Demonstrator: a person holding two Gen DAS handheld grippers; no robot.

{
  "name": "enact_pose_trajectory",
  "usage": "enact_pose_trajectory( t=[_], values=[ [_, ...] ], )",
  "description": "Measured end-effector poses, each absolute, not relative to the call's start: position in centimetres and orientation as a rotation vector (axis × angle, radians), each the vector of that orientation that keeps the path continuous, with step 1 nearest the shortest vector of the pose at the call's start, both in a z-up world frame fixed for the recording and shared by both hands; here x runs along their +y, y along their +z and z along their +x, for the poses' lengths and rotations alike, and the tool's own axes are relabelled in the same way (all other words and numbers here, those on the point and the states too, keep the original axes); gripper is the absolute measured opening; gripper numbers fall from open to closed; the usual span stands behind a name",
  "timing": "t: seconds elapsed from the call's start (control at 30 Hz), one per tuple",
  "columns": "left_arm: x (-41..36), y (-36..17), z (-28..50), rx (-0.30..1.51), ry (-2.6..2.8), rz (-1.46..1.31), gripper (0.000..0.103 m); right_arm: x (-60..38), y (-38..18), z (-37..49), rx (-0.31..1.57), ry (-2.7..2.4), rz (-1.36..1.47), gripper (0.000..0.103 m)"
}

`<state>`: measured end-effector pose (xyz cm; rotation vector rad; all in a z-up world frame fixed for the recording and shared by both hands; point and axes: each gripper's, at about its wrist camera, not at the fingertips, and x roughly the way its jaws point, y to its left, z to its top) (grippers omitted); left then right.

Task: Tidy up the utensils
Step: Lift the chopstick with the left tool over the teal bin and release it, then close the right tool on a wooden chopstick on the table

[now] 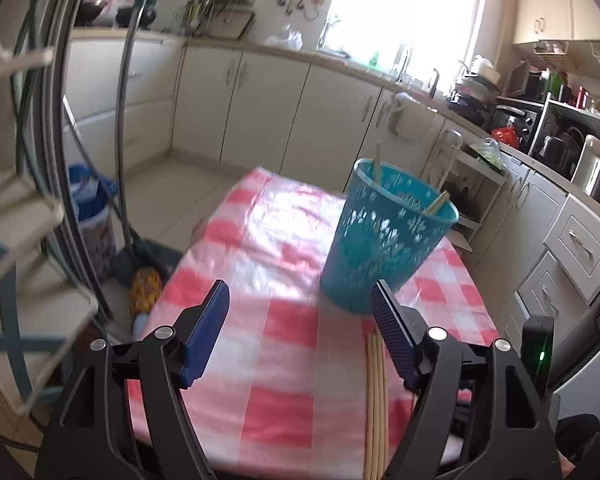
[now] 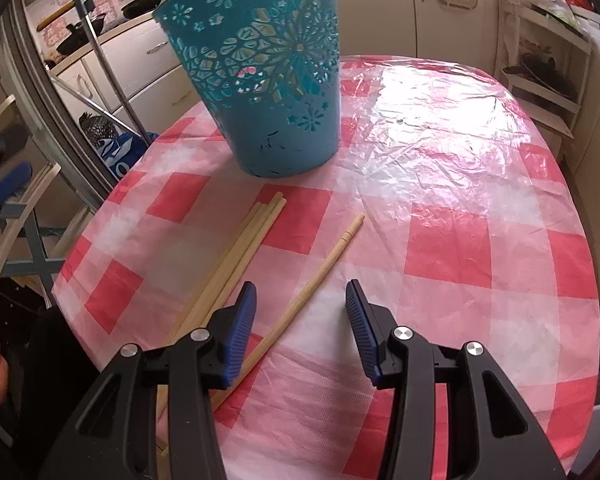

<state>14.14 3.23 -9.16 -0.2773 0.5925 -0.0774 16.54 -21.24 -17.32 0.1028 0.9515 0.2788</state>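
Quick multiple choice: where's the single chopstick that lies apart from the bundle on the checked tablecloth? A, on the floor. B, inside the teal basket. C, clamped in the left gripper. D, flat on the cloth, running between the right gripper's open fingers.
D: the lone chopstick lies flat on the tablecloth, passing between the open fingers of the right gripper with neither pad touching it.
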Motion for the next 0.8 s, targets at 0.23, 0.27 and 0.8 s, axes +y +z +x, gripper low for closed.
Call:
enact_pose_trajectory(
  t=[0.23, 0.27, 0.8],
  values=[
    [3.3, -10.7, 13.6, 0.632, -0.13, -0.282, 0.073, -20.4, -17.2, 16.9, 0.974, 0.148, 0.067, 0.039],
    [3.2, -11.0, 13.6, 0.639, -0.14, -0.287, 0.073, -20.1, -17.2, 17.0, 0.974, 0.133, 0.041, 0.039],
    [4.2, -16.8, 13.1, 0.635, -0.102, -0.246, 0.073, -22.4, -16.7, 17.0, 1.035, 0.251, 0.219, 0.006]
  ],
)
